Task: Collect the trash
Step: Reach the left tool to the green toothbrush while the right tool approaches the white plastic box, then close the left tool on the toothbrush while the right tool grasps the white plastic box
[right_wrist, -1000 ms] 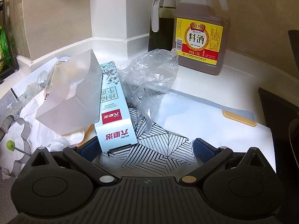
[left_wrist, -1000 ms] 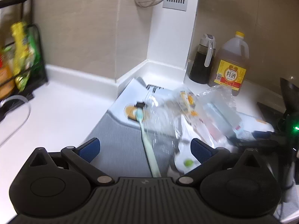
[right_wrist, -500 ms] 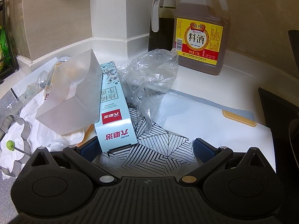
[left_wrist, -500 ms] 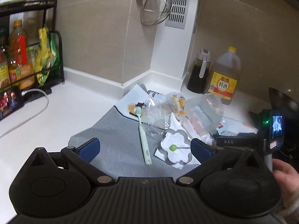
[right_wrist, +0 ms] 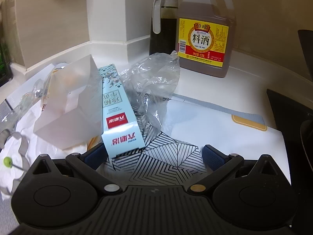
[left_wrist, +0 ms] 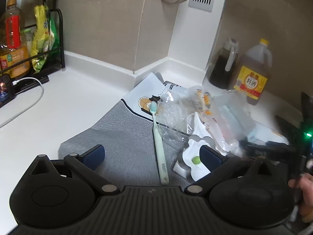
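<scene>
Trash [left_wrist: 197, 115] lies heaped on a grey mat [left_wrist: 125, 137] on the table, ahead and right of the left hand-held gripper [left_wrist: 151, 154], whose fingers stand apart and empty. A pale green toothbrush [left_wrist: 159, 143] lies between them — its handle print too small to read. A yellow-labelled jug [left_wrist: 254, 72] stands behind the heap.

From the right wrist, the right hand-held gripper [right_wrist: 154, 156] is likewise spread, with a light blue carton [right_wrist: 119, 115] touching its left finger; a frosted plastic box [right_wrist: 72, 101] and a crumpled clear bag [right_wrist: 154, 84] flank the carton. The jug [right_wrist: 205, 29] reads "料酒" — beside a dark bottle [right_wrist: 162, 23].
</scene>
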`<state>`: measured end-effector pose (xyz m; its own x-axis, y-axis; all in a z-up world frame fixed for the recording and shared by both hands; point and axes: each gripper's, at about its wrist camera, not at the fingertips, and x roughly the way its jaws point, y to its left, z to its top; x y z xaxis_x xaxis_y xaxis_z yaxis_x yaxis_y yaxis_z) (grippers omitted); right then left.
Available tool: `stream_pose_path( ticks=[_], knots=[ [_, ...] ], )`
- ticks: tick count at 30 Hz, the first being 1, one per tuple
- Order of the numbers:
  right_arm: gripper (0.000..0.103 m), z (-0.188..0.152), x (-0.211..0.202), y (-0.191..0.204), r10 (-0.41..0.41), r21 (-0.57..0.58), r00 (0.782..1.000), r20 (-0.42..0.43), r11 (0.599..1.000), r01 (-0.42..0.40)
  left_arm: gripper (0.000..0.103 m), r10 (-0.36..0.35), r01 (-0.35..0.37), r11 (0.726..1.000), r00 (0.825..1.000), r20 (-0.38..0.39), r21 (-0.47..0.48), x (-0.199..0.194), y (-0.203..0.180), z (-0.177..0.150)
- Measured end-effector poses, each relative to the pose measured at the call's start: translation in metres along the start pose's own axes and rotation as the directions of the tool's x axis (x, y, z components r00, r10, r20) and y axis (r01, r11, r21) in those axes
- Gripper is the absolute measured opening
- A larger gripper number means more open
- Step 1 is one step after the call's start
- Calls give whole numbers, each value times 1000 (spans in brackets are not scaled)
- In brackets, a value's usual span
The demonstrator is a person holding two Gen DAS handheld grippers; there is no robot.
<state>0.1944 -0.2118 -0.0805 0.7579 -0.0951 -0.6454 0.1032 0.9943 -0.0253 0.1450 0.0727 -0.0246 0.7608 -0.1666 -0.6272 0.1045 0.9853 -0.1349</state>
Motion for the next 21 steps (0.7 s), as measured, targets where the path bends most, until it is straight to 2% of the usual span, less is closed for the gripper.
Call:
stream_pose_path(
  ticks=[3,5,8,11,14,17,20,21],
  knots=[
    [103,0,-7,1,-20,-14,1000,-25,1000,19,103,-12,12,1000,1000,-20,-6,10,1,3],
    [103,-2,-21,-1,-39,-30,999,-12,999,38,103,-23,23,1000,999,-24,11,11,1,2],
    [103,-6,-53,-7,14,-33,996,88,999,-11,103,-4,6,998,1000,-30,68,13,0,-2],
    [103,2,-75,-4,83,-11,983,162,997,-83,103,15,-9,991,999,-46,135,20,-3,-5],
    [103,16,-77,10,125,-46,975,185,992,-119,103,35,-25,986,998,-55,168,29,-6,-5],
    [103,25,-63,32,88,-116,983,163,991,-69,103,22,-8,988,996,-87,154,40,-8,-2],
    [103,25,-50,45,95,-151,986,139,986,-74,94,17,3,987,992,-123,159,51,-11,0],
    [100,25,-46,46,109,-159,985,133,983,-87,84,15,7,987,991,-135,160,54,-11,1]
  ],
)
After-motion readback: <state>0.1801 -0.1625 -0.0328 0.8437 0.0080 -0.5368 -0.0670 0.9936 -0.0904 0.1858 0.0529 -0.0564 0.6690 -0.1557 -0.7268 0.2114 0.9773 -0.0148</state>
